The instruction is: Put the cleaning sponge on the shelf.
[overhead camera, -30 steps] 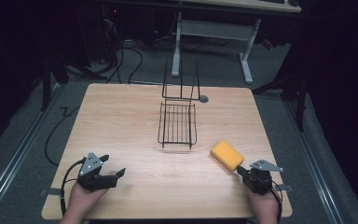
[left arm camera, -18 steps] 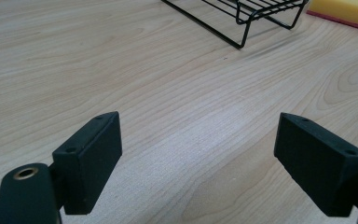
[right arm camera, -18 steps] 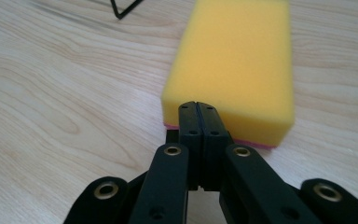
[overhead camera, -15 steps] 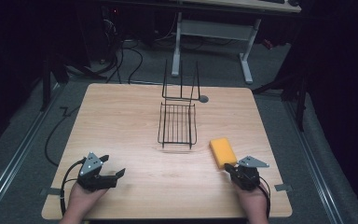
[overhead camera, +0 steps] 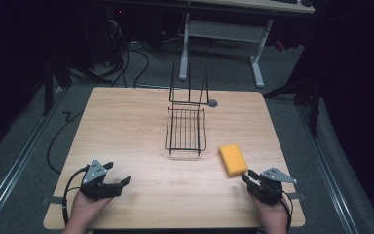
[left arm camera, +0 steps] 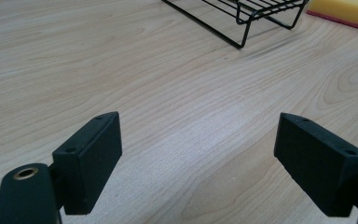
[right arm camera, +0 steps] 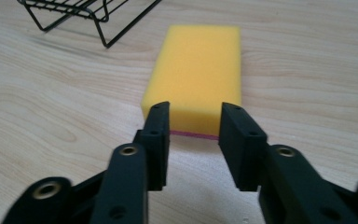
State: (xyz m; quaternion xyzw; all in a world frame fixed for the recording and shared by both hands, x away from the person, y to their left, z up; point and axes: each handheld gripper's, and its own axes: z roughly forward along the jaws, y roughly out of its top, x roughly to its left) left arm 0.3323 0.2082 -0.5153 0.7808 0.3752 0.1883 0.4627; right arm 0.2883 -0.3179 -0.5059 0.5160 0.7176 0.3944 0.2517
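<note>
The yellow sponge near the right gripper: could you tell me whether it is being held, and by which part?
Nothing is held. The right gripper is open just short of the near end of the yellow sponge, not clamping it. The left gripper is wide open over bare table.

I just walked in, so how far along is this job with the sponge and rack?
Barely begun. The yellow sponge lies on the table beside the wire rack. The right gripper faces its near end, jaws part open. The left gripper rests open. Grasping and moving remain.
</note>
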